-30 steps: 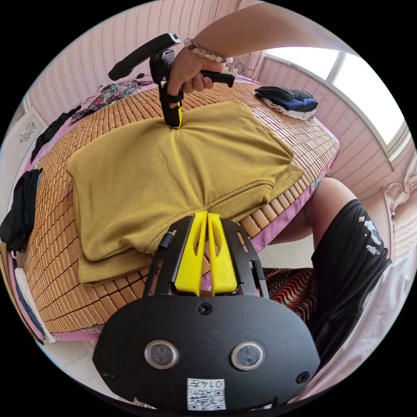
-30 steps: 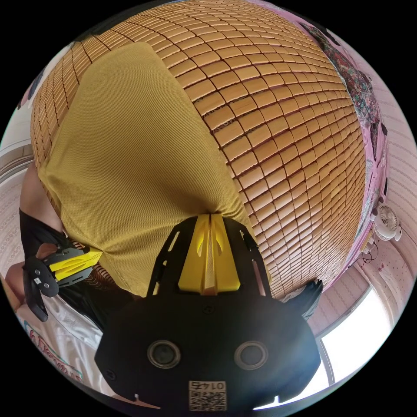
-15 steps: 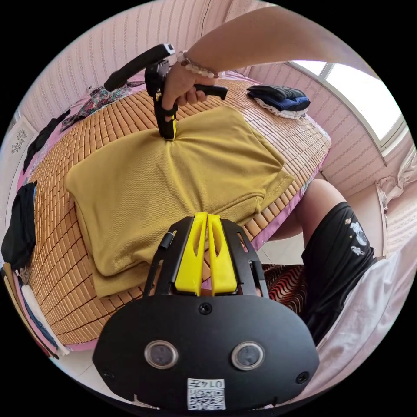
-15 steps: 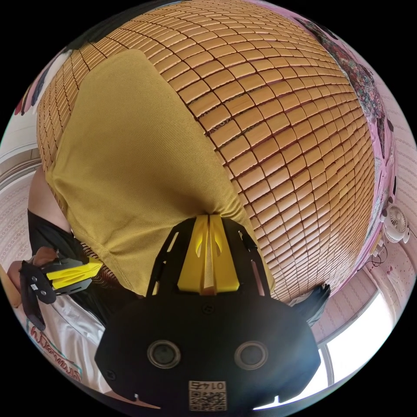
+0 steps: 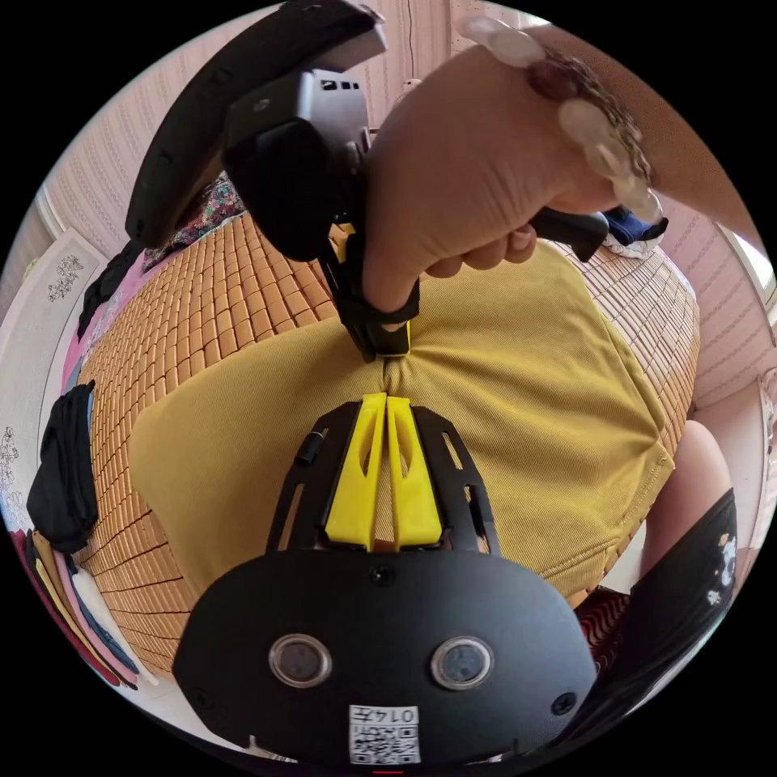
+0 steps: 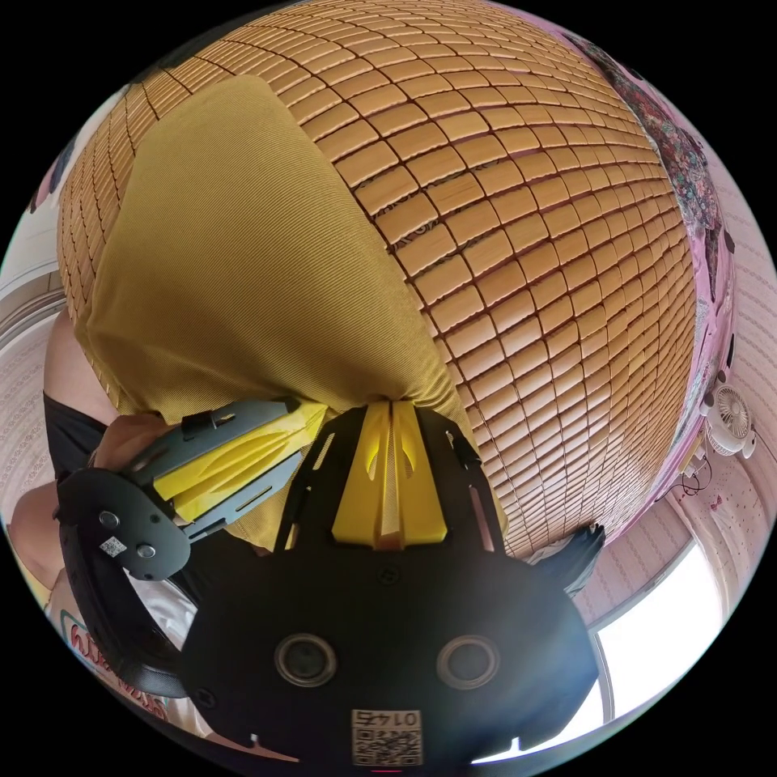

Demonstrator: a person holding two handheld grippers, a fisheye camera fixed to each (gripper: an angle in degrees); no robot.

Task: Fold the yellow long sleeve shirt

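My left gripper [image 5: 387,398] and right gripper [image 6: 392,403], both clamped together, pinch one bunched fold of the ribbed yellow shirt [image 5: 518,405] on the tiled bamboo mat [image 6: 526,243].

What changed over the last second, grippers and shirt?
The left gripper carried its pinched shirt edge across to the right gripper, laying a fold over the yellow shirt. The right gripper stayed clamped at its spot on the bamboo mat; nothing was released.
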